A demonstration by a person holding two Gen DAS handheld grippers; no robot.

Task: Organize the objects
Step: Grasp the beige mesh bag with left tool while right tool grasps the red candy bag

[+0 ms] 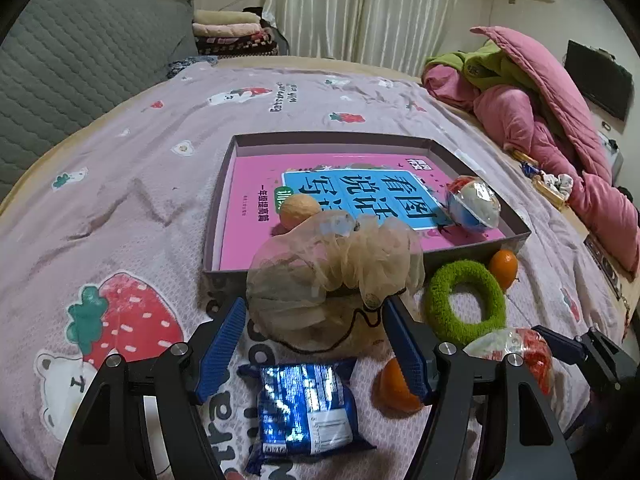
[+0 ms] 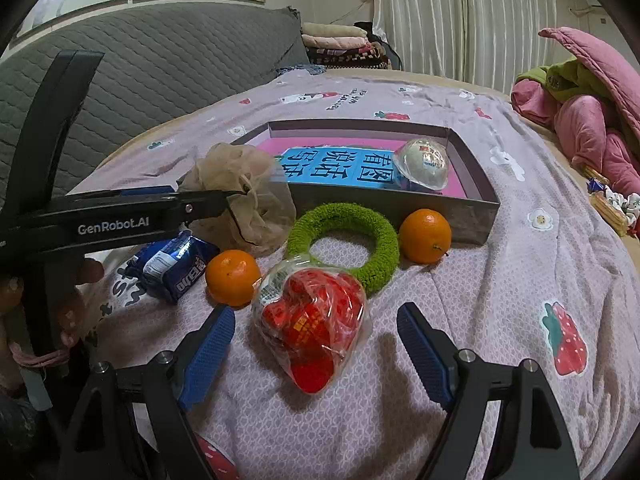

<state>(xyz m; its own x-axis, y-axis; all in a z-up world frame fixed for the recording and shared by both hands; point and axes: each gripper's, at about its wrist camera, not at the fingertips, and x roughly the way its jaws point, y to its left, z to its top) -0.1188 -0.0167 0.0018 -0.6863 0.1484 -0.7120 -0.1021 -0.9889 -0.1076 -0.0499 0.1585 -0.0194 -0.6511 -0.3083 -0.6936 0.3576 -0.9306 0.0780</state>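
A shallow grey box holds a pink book, a pale fruit and a wrapped ball. My left gripper is shut on a beige mesh bath pouf and holds it at the box's near edge. My right gripper is open around a red snack in clear wrap that lies on the bed. A green ring, two oranges and a blue packet lie beside them.
All lies on a strawberry-print bedspread. A grey quilted headboard stands at the left. Pink and green bedding is piled at the right, with small items on the bed's right edge. Folded blankets are stacked at the back.
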